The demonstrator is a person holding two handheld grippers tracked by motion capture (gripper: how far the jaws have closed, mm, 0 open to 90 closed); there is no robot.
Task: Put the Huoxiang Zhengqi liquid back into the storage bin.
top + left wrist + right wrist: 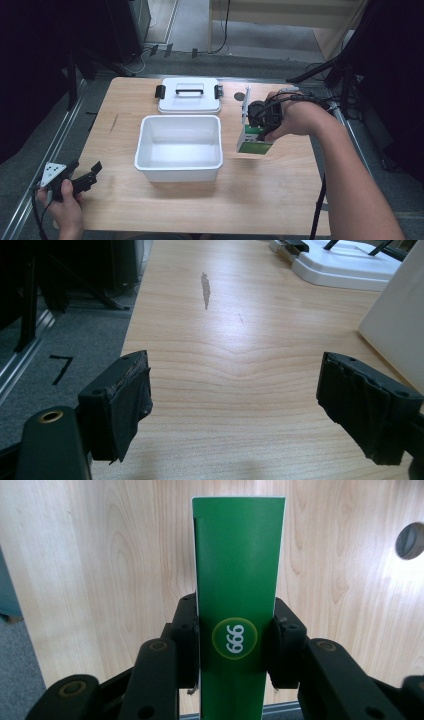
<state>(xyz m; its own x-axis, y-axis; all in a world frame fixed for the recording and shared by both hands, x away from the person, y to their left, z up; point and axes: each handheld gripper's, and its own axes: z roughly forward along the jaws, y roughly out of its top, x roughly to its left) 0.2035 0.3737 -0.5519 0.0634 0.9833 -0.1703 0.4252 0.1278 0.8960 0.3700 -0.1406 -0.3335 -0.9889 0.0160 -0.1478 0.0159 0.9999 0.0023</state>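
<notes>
Even overhead light falls on the wooden table (200, 200), surroundings dark. Soft shadow sits under the white tub (179, 145). High view is low-res, slightly soft. In the left gripper view the near black pads (117, 410) blur, w/ faint glare on the tabletop. The green box (239, 580) is sharp, evenly lit.

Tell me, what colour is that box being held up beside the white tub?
Green, with a round yellow-ringed badge; the green box shows best in the right gripper view.
</notes>
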